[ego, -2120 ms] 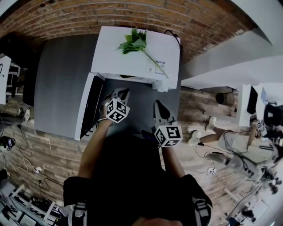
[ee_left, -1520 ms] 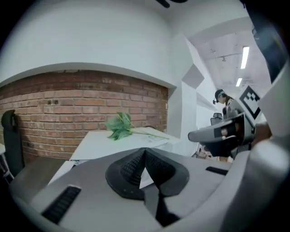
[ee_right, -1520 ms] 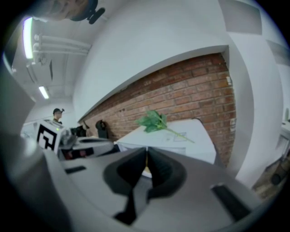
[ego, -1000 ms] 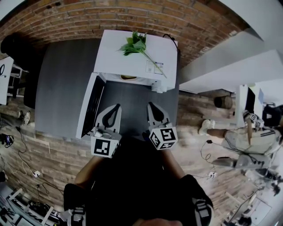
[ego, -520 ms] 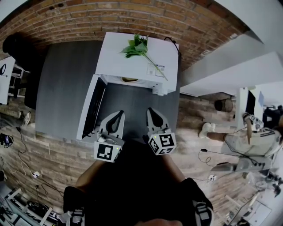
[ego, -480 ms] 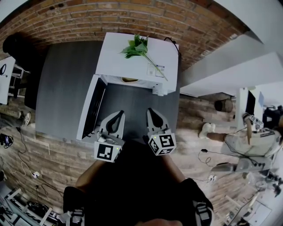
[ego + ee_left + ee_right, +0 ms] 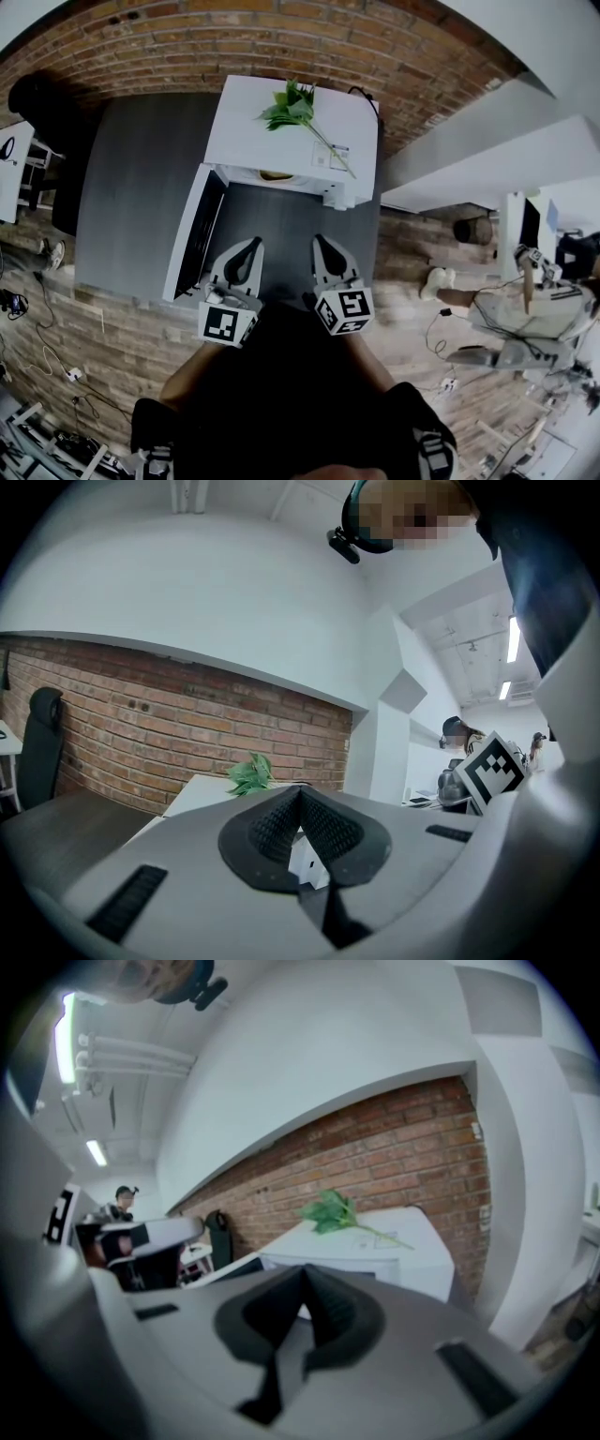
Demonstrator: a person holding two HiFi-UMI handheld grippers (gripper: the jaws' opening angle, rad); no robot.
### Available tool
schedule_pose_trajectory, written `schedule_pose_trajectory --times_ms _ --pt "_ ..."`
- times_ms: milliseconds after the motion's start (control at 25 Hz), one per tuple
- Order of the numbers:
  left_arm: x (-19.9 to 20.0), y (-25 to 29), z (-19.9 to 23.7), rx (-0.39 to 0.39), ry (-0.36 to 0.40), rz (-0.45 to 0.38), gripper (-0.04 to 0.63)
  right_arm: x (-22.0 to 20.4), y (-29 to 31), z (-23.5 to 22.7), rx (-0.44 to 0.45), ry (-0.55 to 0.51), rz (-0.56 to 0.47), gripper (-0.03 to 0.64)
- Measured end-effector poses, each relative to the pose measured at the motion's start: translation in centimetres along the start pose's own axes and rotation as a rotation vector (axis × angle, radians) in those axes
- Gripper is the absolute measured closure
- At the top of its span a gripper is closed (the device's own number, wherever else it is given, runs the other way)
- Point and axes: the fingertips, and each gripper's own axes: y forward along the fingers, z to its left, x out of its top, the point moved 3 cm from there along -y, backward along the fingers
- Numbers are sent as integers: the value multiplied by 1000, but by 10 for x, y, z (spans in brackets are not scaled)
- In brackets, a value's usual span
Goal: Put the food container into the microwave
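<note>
Left gripper (image 7: 249, 244) and right gripper (image 7: 321, 240) are both clenched on nothing, close to the body above the grey desk (image 7: 131, 178). Beyond them the microwave (image 7: 291, 131) has its door (image 7: 192, 234) open. A yellowish rim inside is probably the container (image 7: 275, 174), so only closing seems left. Leaves (image 7: 286, 98) lie on top, with a brick wall (image 7: 187, 47) behind.

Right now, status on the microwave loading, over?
Left gripper shut, empty; right gripper shut, empty, both short of the microwave. Door open at left. Something tan just inside the opening, possibly the food container. Nothing in the way.
</note>
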Motion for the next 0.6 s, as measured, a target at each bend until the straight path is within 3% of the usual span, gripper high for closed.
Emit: schedule_pose_trajectory --times_ms 600 --pt "-4 1 3 -2 -20 3 560 -4 2 3 15 -1 12 584"
